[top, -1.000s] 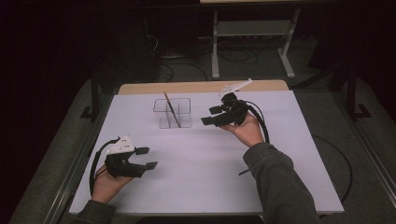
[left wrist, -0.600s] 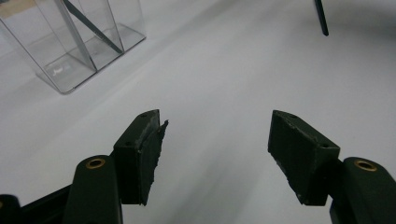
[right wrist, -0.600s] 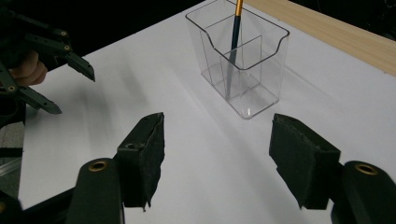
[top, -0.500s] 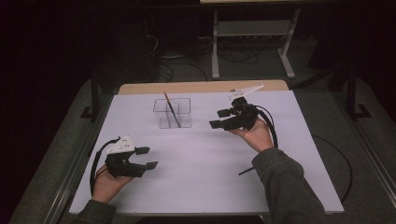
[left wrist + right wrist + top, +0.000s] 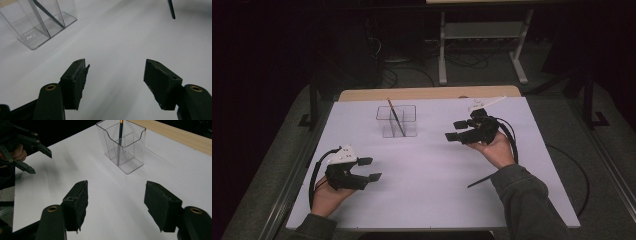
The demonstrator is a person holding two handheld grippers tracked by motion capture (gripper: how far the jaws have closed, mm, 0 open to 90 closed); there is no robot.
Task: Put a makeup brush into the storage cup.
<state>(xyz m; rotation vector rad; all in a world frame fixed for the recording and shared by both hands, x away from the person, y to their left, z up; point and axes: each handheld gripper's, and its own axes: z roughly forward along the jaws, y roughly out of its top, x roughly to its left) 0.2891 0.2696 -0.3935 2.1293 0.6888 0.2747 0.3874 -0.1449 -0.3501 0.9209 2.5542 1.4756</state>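
A clear plastic holder [image 5: 396, 121] with several compartments stands at the back middle of the white table. A dark pencil [image 5: 394, 114] with an orange end leans in it. My right gripper [image 5: 454, 130] hovers to the right of the holder, open and empty, its jaws pointing left at the holder [image 5: 125, 147] and pencil [image 5: 120, 135]. My left gripper [image 5: 371, 168] rests near the front left, open with nothing between its jaws. Its view shows the holder [image 5: 37, 27] ahead on the left. A second dark pencil [image 5: 482, 180] lies on the table by my right forearm, its tip [image 5: 171, 10] ahead.
The white sheet [image 5: 427, 195] covers the table; a wooden edge [image 5: 427, 93] shows along the back. Beyond it are a dark floor, cables and a metal stand [image 5: 482, 45]. In the right gripper view the left gripper [image 5: 25, 147] shows at the far left.
My right hand has drifted to the right and slightly nearer, away from the holder. The left hand has stayed put. Both grippers remain open.
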